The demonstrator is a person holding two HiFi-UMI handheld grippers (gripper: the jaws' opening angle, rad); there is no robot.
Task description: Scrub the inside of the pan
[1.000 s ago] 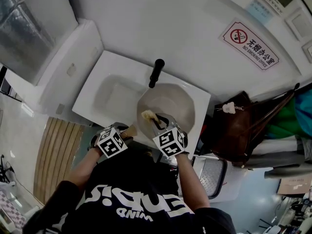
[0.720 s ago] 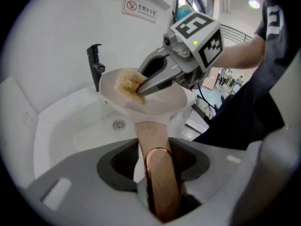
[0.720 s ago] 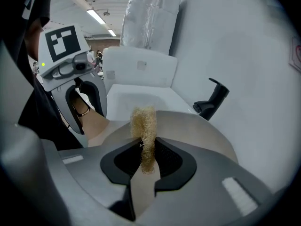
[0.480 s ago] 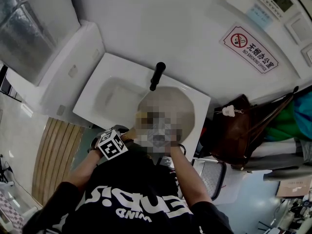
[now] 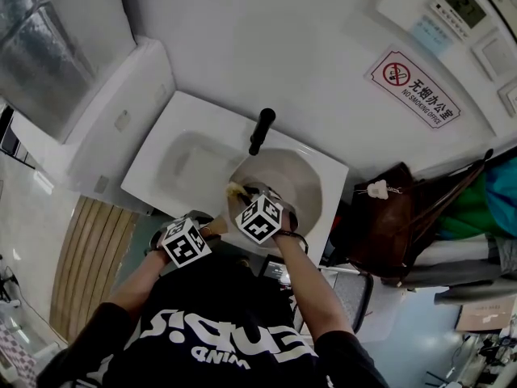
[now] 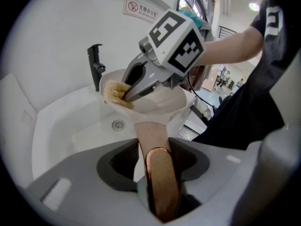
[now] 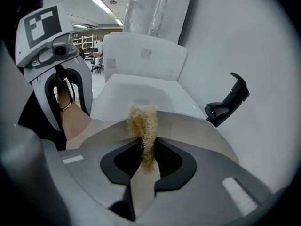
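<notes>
A beige pan (image 5: 295, 176) is tilted over the white sink (image 5: 174, 136). Its copper-brown handle (image 6: 157, 173) runs between the jaws of my left gripper (image 5: 212, 226), which is shut on it. My right gripper (image 5: 242, 196) reaches into the pan, shut on a yellow fibrous scrubber (image 5: 236, 189). In the right gripper view the scrubber (image 7: 143, 126) sticks out from the jaws against the pan's inner wall (image 7: 197, 131) near its rim. The left gripper view shows the right gripper (image 6: 141, 81) pressing the scrubber (image 6: 115, 93) at the pan's left edge.
A black faucet (image 5: 260, 129) stands at the sink's back edge, just beyond the pan. The drain (image 6: 118, 124) lies in the basin below. A brown bag (image 5: 388, 217) hangs to the right of the sink. A no-smoking sign (image 5: 414, 83) is on the wall.
My right gripper has shifted up and to the left with the scrubber, toward the pan's left rim. The left gripper and the pan have hardly moved.
</notes>
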